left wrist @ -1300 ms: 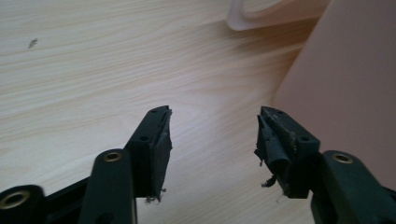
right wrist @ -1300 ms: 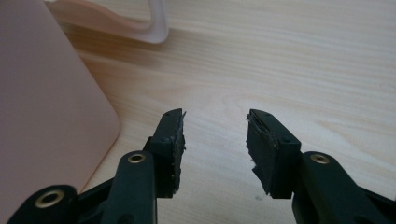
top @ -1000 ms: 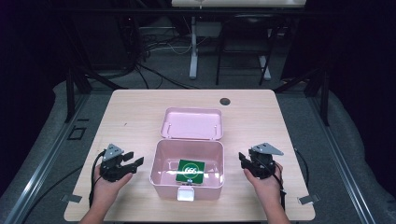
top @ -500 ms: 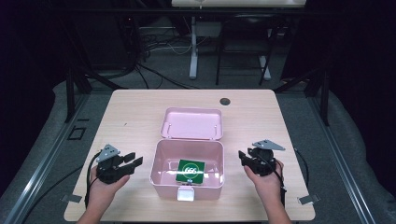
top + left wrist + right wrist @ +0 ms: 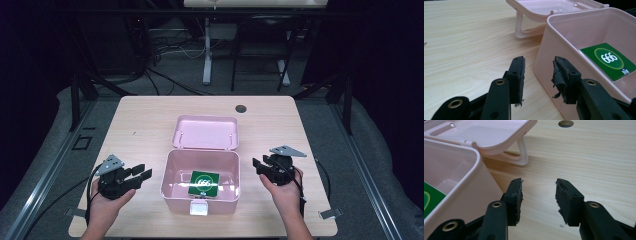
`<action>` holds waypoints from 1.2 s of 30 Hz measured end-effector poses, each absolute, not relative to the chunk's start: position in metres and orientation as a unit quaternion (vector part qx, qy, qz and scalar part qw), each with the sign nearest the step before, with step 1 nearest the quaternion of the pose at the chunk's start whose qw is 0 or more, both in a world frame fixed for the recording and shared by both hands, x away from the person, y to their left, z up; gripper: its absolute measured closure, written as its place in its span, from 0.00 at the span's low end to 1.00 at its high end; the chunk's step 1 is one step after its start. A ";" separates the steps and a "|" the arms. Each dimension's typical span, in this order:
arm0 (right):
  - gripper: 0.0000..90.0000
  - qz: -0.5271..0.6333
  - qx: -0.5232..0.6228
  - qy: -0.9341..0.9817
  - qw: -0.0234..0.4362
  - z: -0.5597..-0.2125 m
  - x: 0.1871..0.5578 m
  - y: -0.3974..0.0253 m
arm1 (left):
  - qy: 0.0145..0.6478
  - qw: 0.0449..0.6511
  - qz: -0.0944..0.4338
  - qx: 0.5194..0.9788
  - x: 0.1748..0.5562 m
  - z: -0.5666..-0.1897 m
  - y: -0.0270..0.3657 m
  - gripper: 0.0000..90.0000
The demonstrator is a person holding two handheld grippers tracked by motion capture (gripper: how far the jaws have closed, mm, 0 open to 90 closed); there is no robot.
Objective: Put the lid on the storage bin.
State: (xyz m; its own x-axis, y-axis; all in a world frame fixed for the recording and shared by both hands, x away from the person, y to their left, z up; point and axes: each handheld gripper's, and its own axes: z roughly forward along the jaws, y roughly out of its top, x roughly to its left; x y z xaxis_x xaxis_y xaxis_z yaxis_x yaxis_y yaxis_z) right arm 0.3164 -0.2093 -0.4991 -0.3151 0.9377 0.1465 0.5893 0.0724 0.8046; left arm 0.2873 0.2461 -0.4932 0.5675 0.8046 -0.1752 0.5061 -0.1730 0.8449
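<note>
Here pink box (image 5: 200, 187) open between parted tongs.

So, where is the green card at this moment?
The green card lies flat inside the open pink box, on its floor, near the front wall, between the two claws in the high view.

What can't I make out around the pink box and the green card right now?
- Green card: small print blurred in the high view; pink box wall hides most of it in the right gripper view.
- Box front latch: too small in the high view.
- Lid: cut off by the top edge in the left gripper view.
</note>
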 end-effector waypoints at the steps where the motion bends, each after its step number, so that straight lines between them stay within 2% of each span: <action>1: 0.61 0.409 0.546 0.699 0.212 -0.499 0.317 -0.209 | 0.437 0.472 0.158 0.749 0.286 -0.492 0.245 0.69; 14: 0.62 0.422 0.532 0.703 0.211 -0.481 0.322 -0.196 | 0.425 0.474 0.143 0.758 0.281 -0.484 0.235 0.68; 20: 0.59 0.433 0.524 0.702 0.212 -0.471 0.325 -0.188 | 0.411 0.482 0.139 0.761 0.278 -0.480 0.231 0.66; 26: 0.58 0.438 0.516 0.705 0.214 -0.465 0.329 -0.180 | 0.399 0.474 0.135 0.773 0.275 -0.477 0.226 0.72; 31: 0.58 0.440 0.512 0.705 0.217 -0.460 0.331 -0.176 | 0.396 0.476 0.138 0.773 0.273 -0.474 0.227 0.73; 36: 0.65 0.444 0.510 0.708 0.204 -0.458 0.339 -0.175 | 0.391 0.482 0.127 0.774 0.270 -0.470 0.225 0.75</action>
